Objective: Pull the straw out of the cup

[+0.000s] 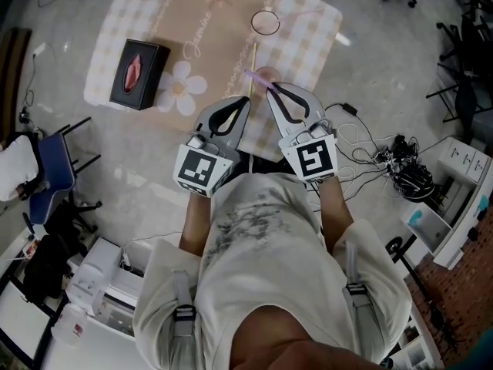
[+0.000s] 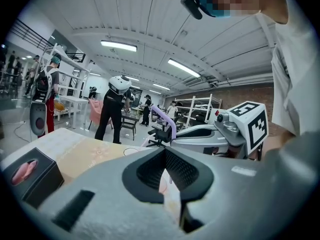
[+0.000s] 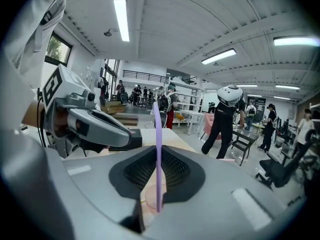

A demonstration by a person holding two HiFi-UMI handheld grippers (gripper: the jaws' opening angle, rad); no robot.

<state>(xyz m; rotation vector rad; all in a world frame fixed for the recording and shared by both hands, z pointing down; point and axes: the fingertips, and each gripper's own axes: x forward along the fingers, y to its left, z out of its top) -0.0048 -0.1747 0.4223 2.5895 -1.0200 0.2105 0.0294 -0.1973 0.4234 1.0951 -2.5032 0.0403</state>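
Note:
My right gripper (image 1: 269, 86) is shut on a purple straw (image 1: 256, 75), which stands upright between its pads in the right gripper view (image 3: 157, 154). Under the straw's lower end sits a small pinkish cup (image 3: 149, 196), also seen beneath the straw from the head view (image 1: 266, 72). I cannot tell whether the straw's tip is still inside it. My left gripper (image 1: 247, 99) hangs just left of the right one, its tips meeting with nothing seen between them. In the left gripper view the straw (image 2: 169, 123) rises beside the right gripper (image 2: 200, 134).
A beige checked cloth (image 1: 308, 45) covers the table. A black tissue box (image 1: 139, 74) lies at its left, a clear glass (image 1: 265, 22) at the far side, and a thin wooden stick (image 1: 254, 52) between it and the cup. Cables (image 1: 400, 168) lie on the floor at the right.

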